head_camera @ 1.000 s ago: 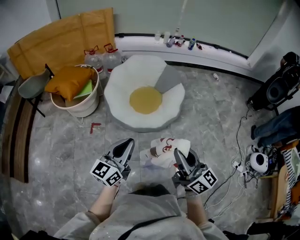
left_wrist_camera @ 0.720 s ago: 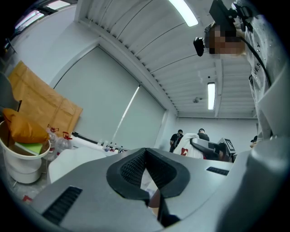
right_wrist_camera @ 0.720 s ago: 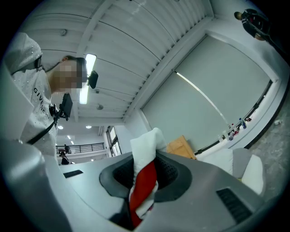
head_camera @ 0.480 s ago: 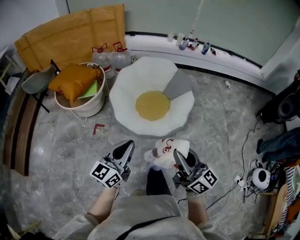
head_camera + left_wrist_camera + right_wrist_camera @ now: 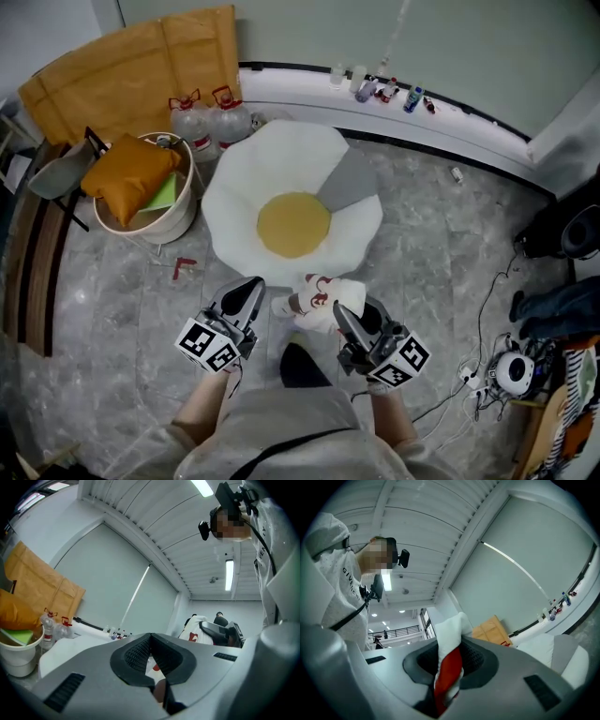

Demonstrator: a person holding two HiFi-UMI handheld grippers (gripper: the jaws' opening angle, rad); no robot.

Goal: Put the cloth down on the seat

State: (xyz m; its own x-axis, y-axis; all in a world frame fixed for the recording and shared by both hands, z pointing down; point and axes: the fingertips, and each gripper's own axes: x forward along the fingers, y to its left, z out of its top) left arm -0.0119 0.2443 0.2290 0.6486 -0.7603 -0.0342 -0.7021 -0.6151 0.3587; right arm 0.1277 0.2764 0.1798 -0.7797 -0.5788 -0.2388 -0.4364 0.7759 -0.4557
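The seat (image 5: 281,159) is a fried-egg-shaped floor cushion, white with a yellow centre and one grey wedge; it also shows in the left gripper view (image 5: 61,651) and the right gripper view (image 5: 543,648). The cloth (image 5: 321,298) is white with red print and hangs bunched just above the seat's near edge. My right gripper (image 5: 343,321) is shut on the cloth (image 5: 449,667), which sticks up between its pads (image 5: 476,660). My left gripper (image 5: 251,292) is level, just left of the cloth (image 5: 193,629), jaw tips together (image 5: 150,637). The head view shows nothing held in it.
A white bucket (image 5: 173,211) with an orange cushion stands left of the seat, with two water bottles (image 5: 211,117) and cardboard (image 5: 122,66) behind. A wooden bench (image 5: 33,244) runs along the left. Cables and gear (image 5: 511,370) lie at the right. Small bottles (image 5: 384,89) line the back ledge.
Both grippers have moved forward towards the seat, the right one carrying the cloth. The seat's near edge now lies right by the cloth and the gripper tips.
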